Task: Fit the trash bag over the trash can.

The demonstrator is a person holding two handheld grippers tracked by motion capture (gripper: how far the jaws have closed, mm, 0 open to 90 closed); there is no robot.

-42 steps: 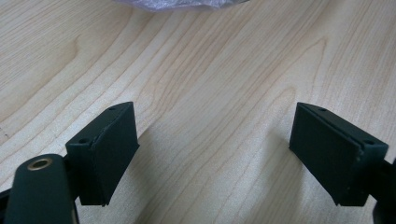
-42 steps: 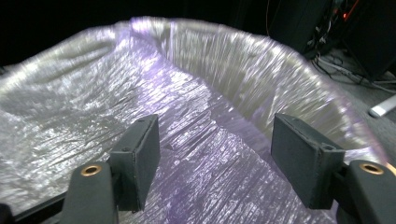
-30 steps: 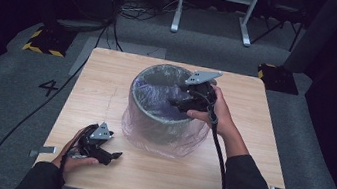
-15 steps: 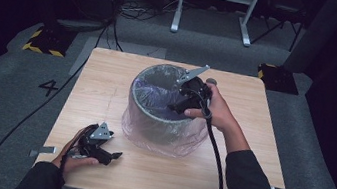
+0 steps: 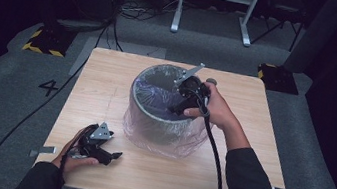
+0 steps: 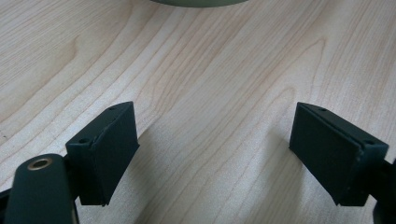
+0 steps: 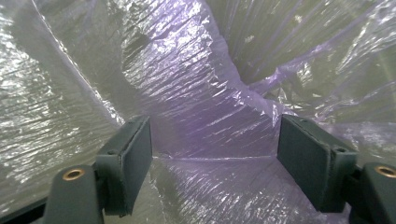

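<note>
A round grey bin [image 5: 161, 126] stands in the middle of the wooden table [image 5: 108, 80], lined with a thin purple-tinted clear plastic bag [image 5: 156, 97] that spills over its rim and down the outside. My right gripper [image 5: 176, 109] points down into the bin's mouth at its right side. In the right gripper view its jaws stand wide apart, open [image 7: 212, 163], with the crinkled plastic bag [image 7: 196, 84] just ahead and nothing between them. My left gripper [image 5: 114, 156] rests low at the table's front left, open [image 6: 215, 158] over bare wood [image 6: 210, 84].
The bin's base edge [image 6: 196, 2] shows at the top of the left gripper view. Black cables [image 5: 212, 157] trail from both grippers toward the front edge. A metal stand [image 5: 215, 5] and floor cables lie beyond the table's far edge.
My right gripper has tipped downward and dipped deeper into the bin's mouth. The left gripper has stayed where it was.
</note>
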